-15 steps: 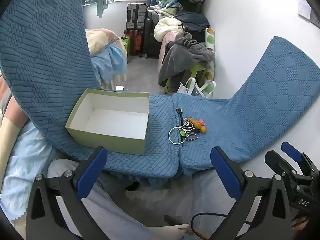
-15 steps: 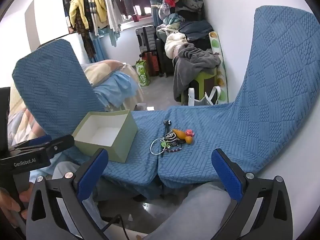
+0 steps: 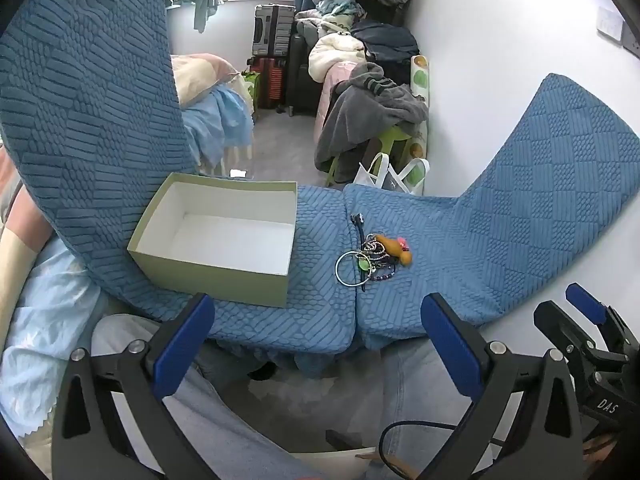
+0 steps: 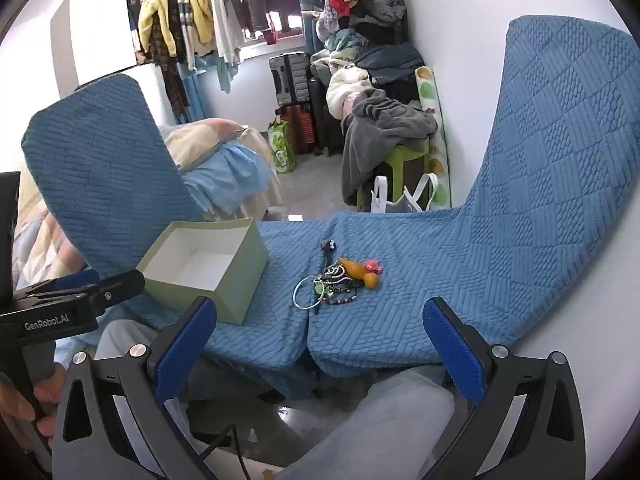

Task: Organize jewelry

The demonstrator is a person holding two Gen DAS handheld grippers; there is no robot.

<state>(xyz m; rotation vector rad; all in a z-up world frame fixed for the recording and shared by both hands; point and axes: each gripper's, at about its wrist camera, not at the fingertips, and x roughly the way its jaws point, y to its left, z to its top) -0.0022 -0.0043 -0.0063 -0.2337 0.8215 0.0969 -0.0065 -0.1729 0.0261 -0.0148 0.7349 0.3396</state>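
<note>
Suitcases point(image 3: 276, 36) stand beyond a grey blanket point(image 3: 368, 120) on a green stool point(image 3: 390, 136)

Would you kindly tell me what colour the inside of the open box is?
White inside the box, with pale green outer walls; the left wrist view shows it best.

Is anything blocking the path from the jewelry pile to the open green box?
Nothing visible does. Only bare blue cushion lies between the jewelry pile and the green box, which is open-topped and empty.

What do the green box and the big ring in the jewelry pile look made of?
Green box: likely cardboard; matte green outside, plain white inside, thin straight walls, crisp corners. Big ring: probably metal or hard plastic; thin, pale, rigid round hoop with a slight sheen. Too small to tell which.
</note>
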